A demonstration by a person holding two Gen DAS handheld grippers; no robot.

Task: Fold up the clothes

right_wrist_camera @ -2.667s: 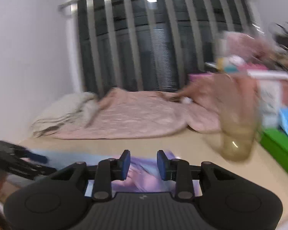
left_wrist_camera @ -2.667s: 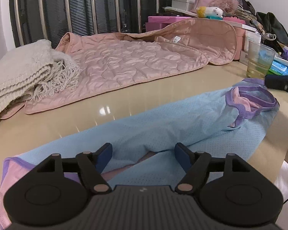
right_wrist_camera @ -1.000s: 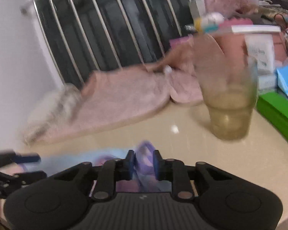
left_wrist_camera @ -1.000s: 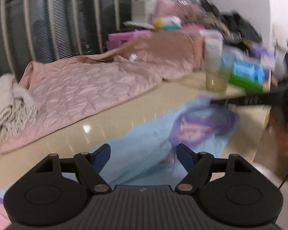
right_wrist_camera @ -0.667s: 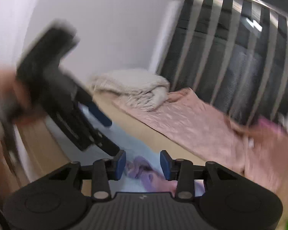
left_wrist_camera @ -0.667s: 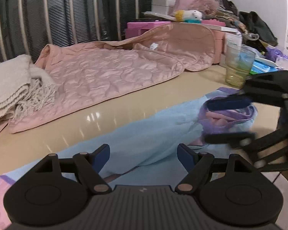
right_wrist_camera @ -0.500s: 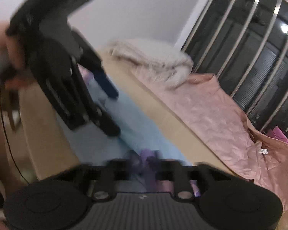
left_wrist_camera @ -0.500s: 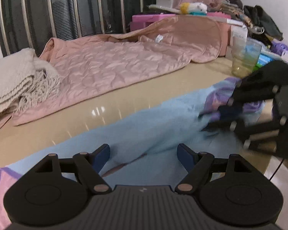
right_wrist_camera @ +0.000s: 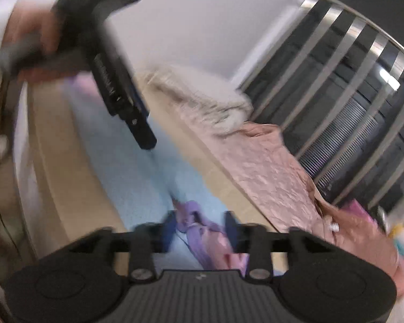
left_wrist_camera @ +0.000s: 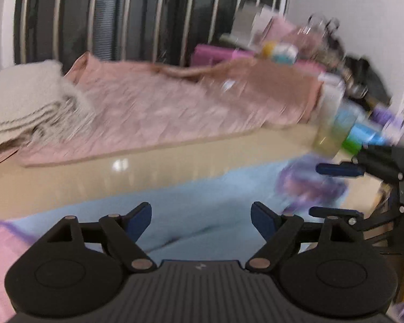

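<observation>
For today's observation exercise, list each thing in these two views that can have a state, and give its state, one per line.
Left gripper: opening wide, nothing between its fingers.
Right gripper: opening, purple collar between its fingers, no longer pinched.
Light blue garment: lying stretched out along the table, not yet folded.
Purple collar: bunched up.
Pink quilted blanket: spread out flat.
Cream knitted blanket: folded.
Plastic cup: upright.

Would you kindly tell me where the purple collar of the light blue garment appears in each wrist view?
Left wrist view: the purple collar lies at right of centre, blurred, just left of the right tool.
Right wrist view: the purple collar lies at bottom centre, between that tool's opening fingers.
Shared landmark: the pink quilt beyond the garment in both views.
</observation>
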